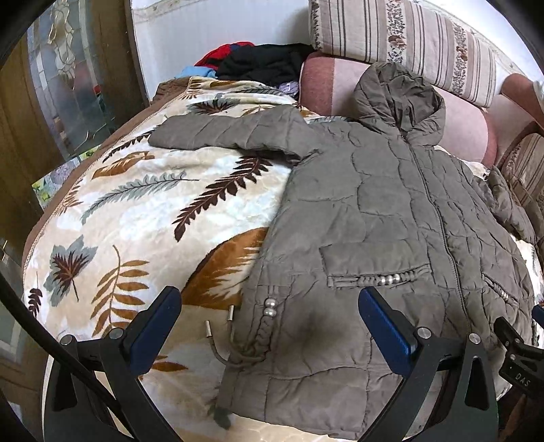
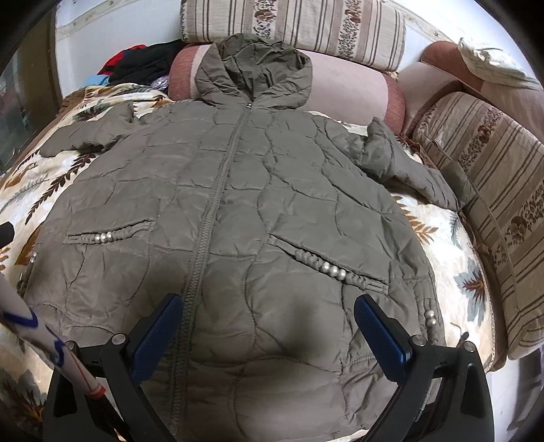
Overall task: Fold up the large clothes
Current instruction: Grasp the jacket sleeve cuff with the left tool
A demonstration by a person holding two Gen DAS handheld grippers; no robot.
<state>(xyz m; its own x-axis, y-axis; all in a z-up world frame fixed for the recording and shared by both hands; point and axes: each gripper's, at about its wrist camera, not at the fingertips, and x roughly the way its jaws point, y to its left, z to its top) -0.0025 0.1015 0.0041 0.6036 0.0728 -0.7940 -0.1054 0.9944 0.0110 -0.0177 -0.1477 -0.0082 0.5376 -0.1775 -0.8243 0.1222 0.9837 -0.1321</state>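
Leaf-patterned blanket [image 1: 142, 210] is covering the surface we are working over; striped cushions [image 2: 292, 30] and a pink bolster [image 2: 343, 91] are lining its far edge, and a heap of dark and red clothes [image 1: 258, 63] is sitting in the far left corner. We are looking at an olive quilted jacket [image 2: 238, 210] lying face up and spread flat on the blanket, zipped closed along the centre; its hood [image 2: 253, 68] is resting against the bolster; both sleeves are extending sideways, the left sleeve [image 1: 224, 134] lying straight on the blanket, the right sleeve [image 2: 404, 163] reaching toward a cushion. Pearl-like beads are trimming both slanted pockets and the side hems; a drawcord with metal tips [image 1: 217, 326] is trailing from the hem at the jacket's left edge. We are holding the left gripper [image 1: 272, 336] wide apart above that hem corner; the right gripper [image 2: 268, 335] is likewise spread wide above the lower front, gripping nothing.
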